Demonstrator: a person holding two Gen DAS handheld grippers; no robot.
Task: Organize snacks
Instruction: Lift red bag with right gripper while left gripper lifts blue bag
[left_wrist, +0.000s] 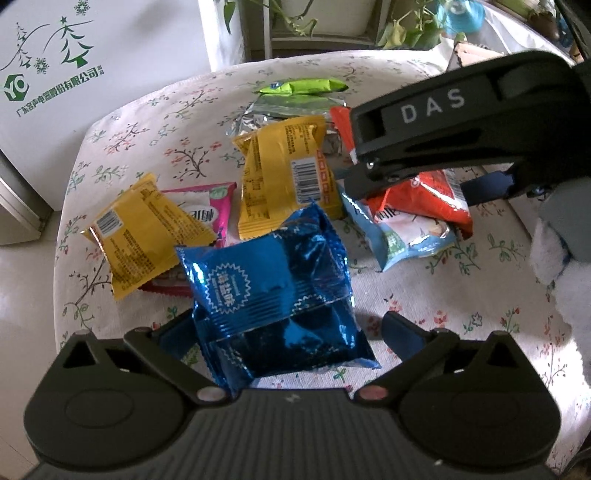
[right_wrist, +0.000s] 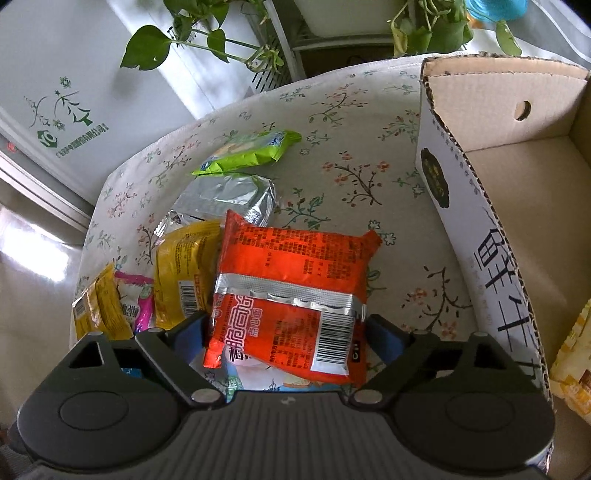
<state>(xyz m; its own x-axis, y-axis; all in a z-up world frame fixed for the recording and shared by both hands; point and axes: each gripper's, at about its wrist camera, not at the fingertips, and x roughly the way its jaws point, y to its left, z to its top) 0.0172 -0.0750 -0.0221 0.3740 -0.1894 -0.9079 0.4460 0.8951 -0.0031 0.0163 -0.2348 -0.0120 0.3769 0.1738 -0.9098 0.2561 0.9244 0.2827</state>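
Observation:
Several snack packets lie on a round table with a floral cloth (right_wrist: 351, 166). A shiny blue packet (left_wrist: 273, 291) rests between the fingers of my left gripper (left_wrist: 288, 325), which is open, its right pad clear of the wrapper. An orange packet (right_wrist: 291, 269) lies back side up between the fingers of my right gripper (right_wrist: 286, 326), also open, on top of a light blue packet (left_wrist: 399, 236). Two yellow packets (left_wrist: 284, 173) (left_wrist: 144, 229), a pink one (left_wrist: 210, 206), a silver one (right_wrist: 229, 199) and a green one (right_wrist: 251, 151) lie beyond.
An open cardboard box (right_wrist: 480, 229) stands at the table's right edge, with a yellow packet (right_wrist: 576, 350) inside. A white cabinet with green print (left_wrist: 74, 74) stands left of the table. Leafy plants (right_wrist: 192, 40) hang at the back. Bare cloth lies between pile and box.

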